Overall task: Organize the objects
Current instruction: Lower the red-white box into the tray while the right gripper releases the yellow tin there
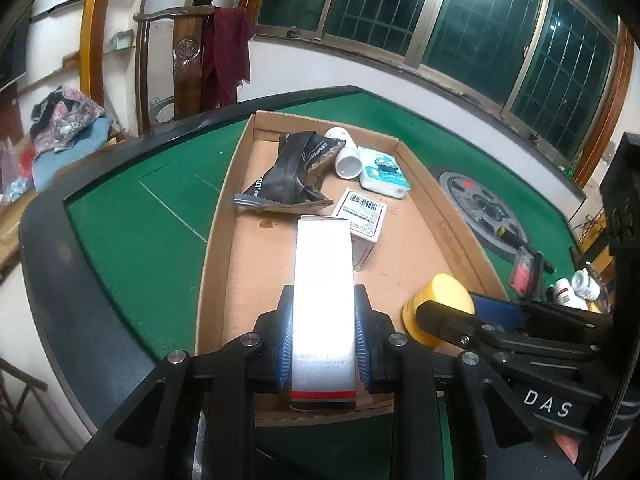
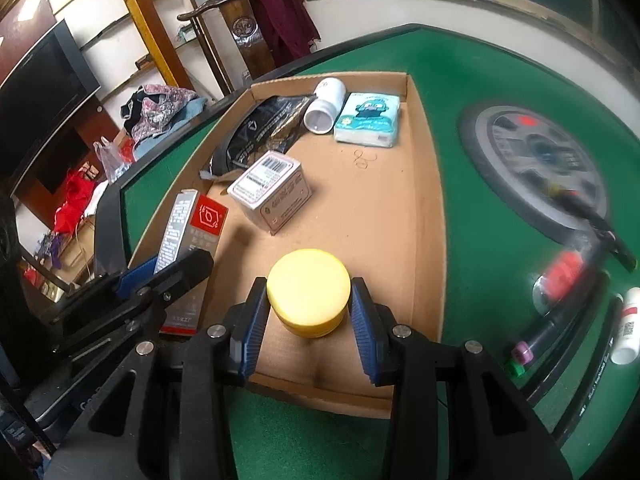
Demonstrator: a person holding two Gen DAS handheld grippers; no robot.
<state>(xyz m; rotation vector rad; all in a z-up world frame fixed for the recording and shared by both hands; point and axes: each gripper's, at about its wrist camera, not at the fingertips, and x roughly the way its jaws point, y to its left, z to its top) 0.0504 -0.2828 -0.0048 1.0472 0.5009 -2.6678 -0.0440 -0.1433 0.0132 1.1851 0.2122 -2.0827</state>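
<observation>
My left gripper is shut on a tall white and grey carton with a red band, held over the near end of a shallow cardboard tray. The same carton shows at the left of the right wrist view, with the left gripper's fingers around it. My right gripper is shut on a round yellow jar just above the tray floor. That jar appears to the right in the left wrist view, between the right gripper's fingers.
In the tray lie a black foil pouch, a white bottle on its side, a tissue pack and a small barcoded box. On the green table right of the tray are a grey weight plate, pens and small white bottles.
</observation>
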